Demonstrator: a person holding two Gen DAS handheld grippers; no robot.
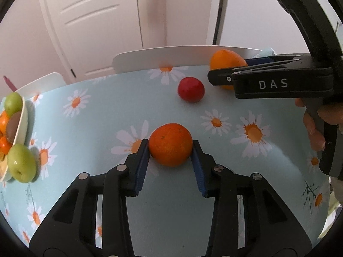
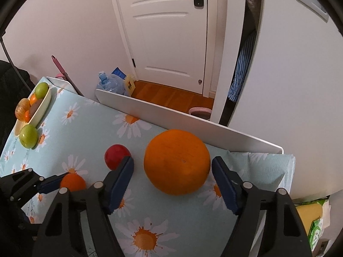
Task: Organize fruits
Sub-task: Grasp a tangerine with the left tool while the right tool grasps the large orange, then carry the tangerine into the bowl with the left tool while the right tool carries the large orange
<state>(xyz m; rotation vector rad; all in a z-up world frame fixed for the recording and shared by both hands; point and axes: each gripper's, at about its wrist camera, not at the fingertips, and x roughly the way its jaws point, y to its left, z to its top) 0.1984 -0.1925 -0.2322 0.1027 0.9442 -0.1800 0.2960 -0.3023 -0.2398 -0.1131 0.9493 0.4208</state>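
A small orange (image 1: pixel 170 144) sits on the daisy tablecloth between the blue pads of my left gripper (image 1: pixel 170 144), which touch both its sides; it also shows in the right wrist view (image 2: pixel 72 182). A large orange (image 2: pixel 176 161) sits between the spread fingers of my right gripper (image 2: pixel 172 161), with gaps on both sides; it shows in the left wrist view (image 1: pixel 226 61) too. A red fruit (image 1: pixel 190 89) (image 2: pixel 115 155) lies between the two oranges. A cream fruit bowl (image 2: pixel 44 105) (image 1: pixel 21 120) with several fruits stands at the far left.
A green apple (image 1: pixel 21 163) (image 2: pixel 29 136) lies on the cloth beside the bowl. A white board (image 2: pixel 171 115) runs along the table's far edge. Green packets (image 2: pixel 315 224) sit off the right edge. A door and floor clutter lie beyond.
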